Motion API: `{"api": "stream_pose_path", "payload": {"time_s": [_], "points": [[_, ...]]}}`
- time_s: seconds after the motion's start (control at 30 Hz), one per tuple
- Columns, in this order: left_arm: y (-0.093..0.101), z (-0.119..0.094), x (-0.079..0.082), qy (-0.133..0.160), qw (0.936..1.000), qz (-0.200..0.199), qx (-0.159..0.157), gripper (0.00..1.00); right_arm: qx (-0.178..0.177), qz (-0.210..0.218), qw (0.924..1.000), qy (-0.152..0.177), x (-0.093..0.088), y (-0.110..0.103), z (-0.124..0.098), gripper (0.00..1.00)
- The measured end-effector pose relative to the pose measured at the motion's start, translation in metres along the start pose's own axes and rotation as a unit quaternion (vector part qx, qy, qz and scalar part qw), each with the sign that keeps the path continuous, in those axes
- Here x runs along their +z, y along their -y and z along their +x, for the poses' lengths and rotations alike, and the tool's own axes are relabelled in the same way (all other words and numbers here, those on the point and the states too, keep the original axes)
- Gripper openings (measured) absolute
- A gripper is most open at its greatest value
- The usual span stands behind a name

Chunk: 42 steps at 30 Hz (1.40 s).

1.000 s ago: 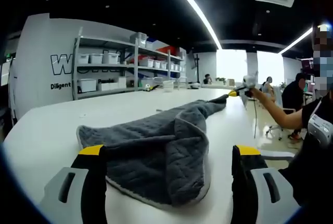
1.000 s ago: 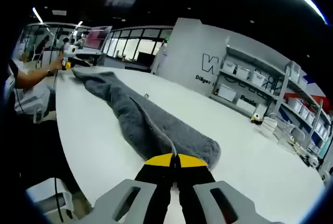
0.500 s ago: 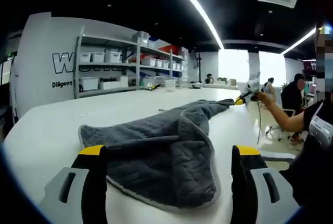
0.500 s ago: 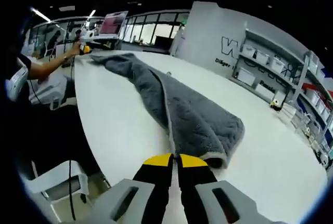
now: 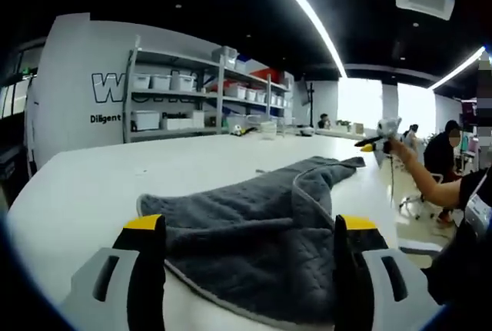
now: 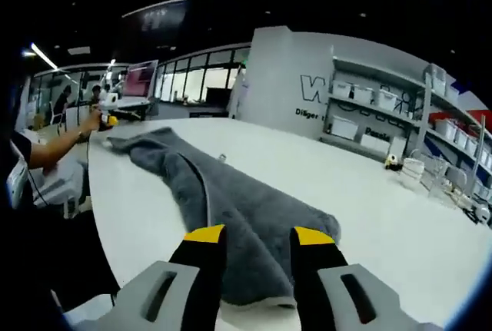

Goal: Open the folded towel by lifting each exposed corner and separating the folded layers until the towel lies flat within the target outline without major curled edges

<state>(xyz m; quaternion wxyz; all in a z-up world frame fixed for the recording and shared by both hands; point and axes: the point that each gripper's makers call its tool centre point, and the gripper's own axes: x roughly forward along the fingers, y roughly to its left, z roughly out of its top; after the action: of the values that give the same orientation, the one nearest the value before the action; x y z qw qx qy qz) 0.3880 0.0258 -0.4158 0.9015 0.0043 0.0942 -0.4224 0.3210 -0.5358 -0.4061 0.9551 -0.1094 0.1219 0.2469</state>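
Released now, the right gripper [image 6: 257, 236] has let go of the towel [image 6: 231, 208], jaws apart above its near edge. Left gripper [image 5: 246, 227] hangs open too. Bare white table [image 6: 400, 223] lies wide on the shelf side.

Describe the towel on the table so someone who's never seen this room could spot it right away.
Find the big white table in front of the wall shelving. The towel lies on it near the edge, stretched out long and partly folded. It is dark grey and quilted with a pale border, the one soft thing on that bare top.
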Motion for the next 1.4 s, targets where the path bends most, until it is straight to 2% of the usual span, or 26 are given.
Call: {"api": "stream_pose_path", "payload": {"time_s": [0.17, 0.27, 0.4, 0.47, 0.5, 0.53, 0.6, 0.7, 0.77, 0.83, 0.87, 0.9, 0.93, 1.0, 1.07, 1.1, 1.23, 1.3, 1.33, 1.4], "points": [[-0.023, 0.018, -0.002, -0.032, 0.9992, 0.002, 0.025, 0.79, -0.061, 0.006, 0.9975, -0.034, 0.005, 0.028, 0.034, 0.31], [-0.028, 0.028, 0.003, -0.037, 0.9986, 0.015, 0.035, 0.71, -0.081, 0.013, 0.9951, -0.056, 0.003, 0.041, 0.056, 0.3], [-0.046, 0.04, 0.015, -0.026, 0.9975, 0.02, 0.062, 0.6, -0.108, 0.032, 0.9893, -0.092, -0.01, 0.063, 0.085, 0.3], [-0.056, 0.048, 0.014, -0.033, 0.9965, 0.015, 0.076, 0.57, -0.114, 0.047, 0.987, -0.103, -0.018, 0.071, 0.095, 0.3], [-0.06, 0.052, 0.01, -0.047, 0.9954, 0.017, 0.082, 0.55, -0.118, 0.054, 0.9855, -0.11, -0.023, 0.075, 0.1, 0.3], [-0.067, 0.055, 0.001, -0.074, 0.9923, 0.019, 0.098, 0.53, -0.12, 0.058, 0.9839, -0.119, -0.028, 0.077, 0.103, 0.3], [-0.072, 0.06, -0.007, -0.096, 0.9885, 0.022, 0.115, 0.49, -0.128, 0.066, 0.9795, -0.141, -0.041, 0.082, 0.108, 0.29], [-0.073, 0.072, -0.011, -0.096, 0.9886, -0.004, 0.116, 0.47, -0.134, 0.07, 0.9764, -0.154, -0.052, 0.089, 0.115, 0.27], [-0.078, 0.079, -0.018, -0.108, 0.9867, -0.018, 0.121, 0.47, -0.139, 0.083, 0.9753, -0.15, -0.054, 0.096, 0.117, 0.24], [-0.087, 0.083, -0.03, -0.133, 0.9808, -0.027, 0.139, 0.47, -0.135, 0.098, 0.9757, -0.142, -0.054, 0.098, 0.12, 0.18], [-0.095, 0.083, -0.039, -0.151, 0.9739, -0.036, 0.166, 0.47, -0.135, 0.102, 0.9754, -0.142, -0.056, 0.097, 0.12, 0.17], [-0.099, 0.083, -0.042, -0.157, 0.9705, -0.037, 0.179, 0.47, -0.135, 0.103, 0.9752, -0.143, -0.057, 0.097, 0.121, 0.17], [-0.1, 0.089, -0.044, -0.157, 0.9718, -0.019, 0.175, 0.46, -0.136, 0.099, 0.973, -0.158, -0.064, 0.096, 0.121, 0.16], [-0.099, 0.093, -0.049, -0.165, 0.9703, -0.019, 0.176, 0.42, -0.132, 0.092, 0.9724, -0.169, -0.069, 0.095, 0.123, 0.13], [-0.097, 0.097, -0.053, -0.166, 0.9717, -0.025, 0.167, 0.32, -0.126, 0.096, 0.9722, -0.173, -0.074, 0.094, 0.126, 0.09], [-0.094, 0.1, -0.054, -0.165, 0.9729, -0.034, 0.158, 0.29, -0.121, 0.097, 0.9734, -0.168, -0.073, 0.093, 0.127, 0.07], [-0.096, 0.101, -0.054, -0.167, 0.9728, -0.025, 0.159, 0.25, -0.114, 0.091, 0.9751, -0.167, -0.072, 0.091, 0.129, 0.03], [-0.096, 0.1, -0.054, -0.165, 0.9736, -0.025, 0.156, 0.16, -0.114, 0.087, 0.9753, -0.168, -0.071, 0.09, 0.131, 0.0], [-0.096, 0.1, -0.055, -0.162, 0.9745, -0.024, 0.153, 0.08, -0.115, 0.084, 0.9753, -0.168, -0.071, 0.092, 0.132, 0.0], [-0.099, 0.1, -0.054, -0.155, 0.9759, -0.029, 0.151, 0.06, -0.118, 0.082, 0.9753, -0.167, -0.071, 0.093, 0.133, 0.0]]}}
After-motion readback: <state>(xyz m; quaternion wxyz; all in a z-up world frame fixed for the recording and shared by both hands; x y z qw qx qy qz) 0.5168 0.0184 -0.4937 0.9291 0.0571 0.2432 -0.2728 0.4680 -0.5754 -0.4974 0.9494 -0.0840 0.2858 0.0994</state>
